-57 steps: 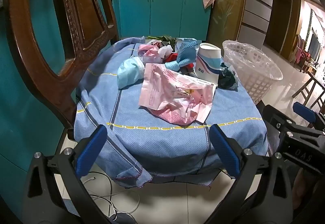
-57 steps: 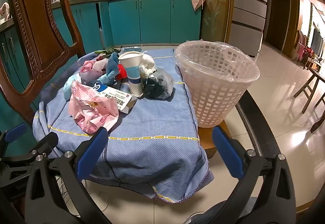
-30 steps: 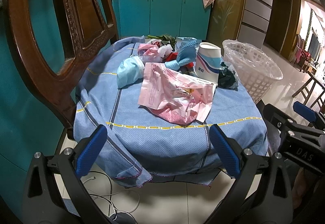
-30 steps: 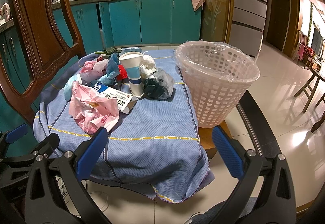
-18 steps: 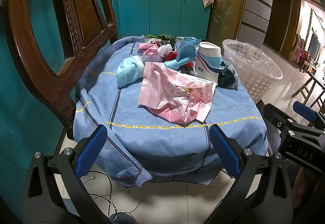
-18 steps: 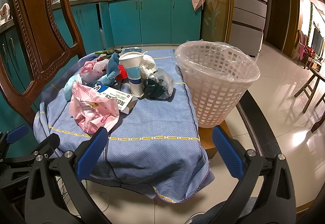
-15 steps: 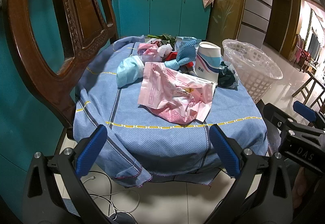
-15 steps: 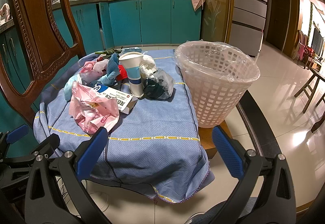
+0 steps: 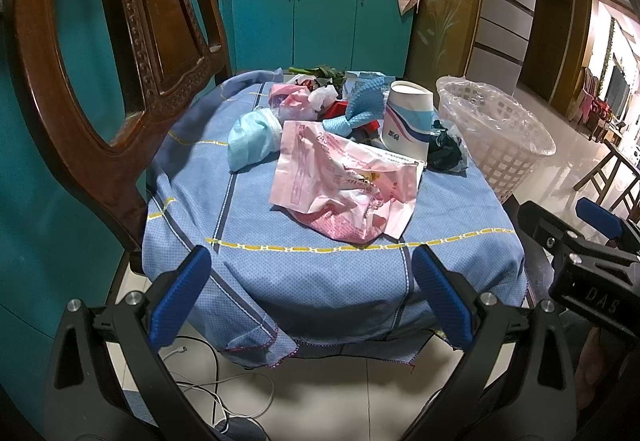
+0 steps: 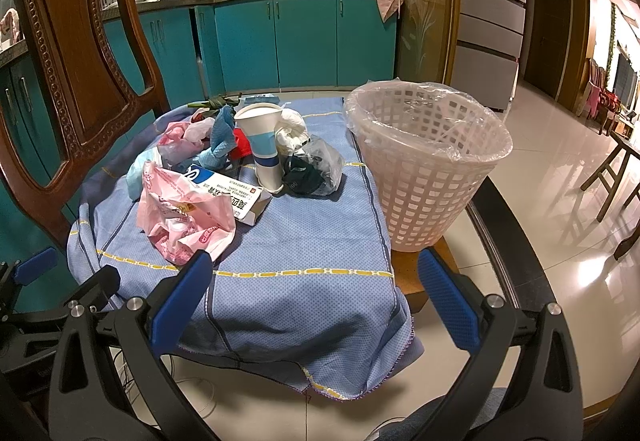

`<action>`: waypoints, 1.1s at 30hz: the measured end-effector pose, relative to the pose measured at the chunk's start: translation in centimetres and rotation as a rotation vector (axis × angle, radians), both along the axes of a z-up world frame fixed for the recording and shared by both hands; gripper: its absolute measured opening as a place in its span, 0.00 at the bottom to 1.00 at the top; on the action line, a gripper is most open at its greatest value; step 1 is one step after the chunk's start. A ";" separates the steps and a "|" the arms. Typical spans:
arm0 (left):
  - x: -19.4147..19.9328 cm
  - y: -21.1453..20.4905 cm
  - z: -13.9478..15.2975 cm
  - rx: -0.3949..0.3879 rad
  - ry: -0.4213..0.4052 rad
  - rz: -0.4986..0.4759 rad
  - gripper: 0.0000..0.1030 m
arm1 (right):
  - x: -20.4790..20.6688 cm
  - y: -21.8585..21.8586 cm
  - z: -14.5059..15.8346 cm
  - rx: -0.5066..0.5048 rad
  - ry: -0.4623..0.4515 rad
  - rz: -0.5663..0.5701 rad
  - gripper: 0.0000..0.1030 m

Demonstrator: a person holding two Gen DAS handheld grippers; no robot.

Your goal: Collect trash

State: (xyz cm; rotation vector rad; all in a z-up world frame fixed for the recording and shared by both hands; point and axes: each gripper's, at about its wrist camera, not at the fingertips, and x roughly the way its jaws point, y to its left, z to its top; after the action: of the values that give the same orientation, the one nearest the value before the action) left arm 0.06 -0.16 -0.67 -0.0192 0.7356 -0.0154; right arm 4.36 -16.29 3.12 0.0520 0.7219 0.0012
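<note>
The left claw [image 9: 310, 301] is spread wide and holds nothing. The right claw [image 10: 312, 297] is spread wide too, with nothing in it. Both hang in the air at the near edge of the small worktop with the blue checked cloth [image 10: 304, 241].

The trash sits in a heap on the cloth. A crumpled pink plastic bag [image 9: 344, 185] lies nearest. Behind it, touching it, is a flat white and blue paper box [image 10: 236, 197]. A tall white paper cup with blue stripes [image 10: 262, 143] stands upright just past the box. A dark crumpled bag [image 10: 312, 169] lies just beside the cup. A light blue face mask [image 9: 250, 139] lies on the left side of the heap.

A white plastic basket with a clear liner bag [image 10: 428, 161] stands on the right edge of the worktop, near the heap but apart from it. A brown carved wooden chair [image 9: 132, 53] stands at the left.
</note>
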 end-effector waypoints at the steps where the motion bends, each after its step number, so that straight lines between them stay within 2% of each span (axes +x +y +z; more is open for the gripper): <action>1: 0.0 -0.1 0.0 0.001 0.001 -0.001 0.97 | 0.0 0.0 0.0 -0.001 -0.002 -0.001 0.97; 11: 0.1 -0.1 -0.2 -0.003 0.014 -0.005 0.97 | 0.0 -0.1 0.2 -0.004 0.001 0.010 0.97; 17: 0.7 0.1 -0.3 -0.018 0.027 -0.010 0.97 | 0.0 -0.5 0.4 0.040 0.004 0.015 0.97; 20: 2.0 0.3 0.0 -0.047 0.042 -0.027 0.97 | 0.2 -0.9 0.3 0.086 0.043 0.026 0.97; 22: 3.2 0.1 0.4 -0.028 0.034 -0.037 0.97 | 0.2 -1.1 0.5 0.121 0.035 0.032 0.97; 25: 5.3 -0.3 0.7 0.004 0.025 -0.051 0.97 | 0.2 -1.4 0.5 0.120 0.024 0.023 0.97; 31: 10.8 -0.3 0.0 -0.021 0.090 -0.051 0.97 | 0.5 -1.7 0.1 0.135 0.052 0.015 0.97; 33: 12.5 0.2 -0.6 -0.041 0.117 -0.021 0.92 | 0.5 -1.6 0.0 0.127 0.056 0.016 0.97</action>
State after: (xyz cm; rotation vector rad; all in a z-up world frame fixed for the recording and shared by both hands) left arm 12.61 0.02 -1.24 -0.0517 0.8520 -0.0492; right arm 4.86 -17.92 3.13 0.1678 0.7775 0.0613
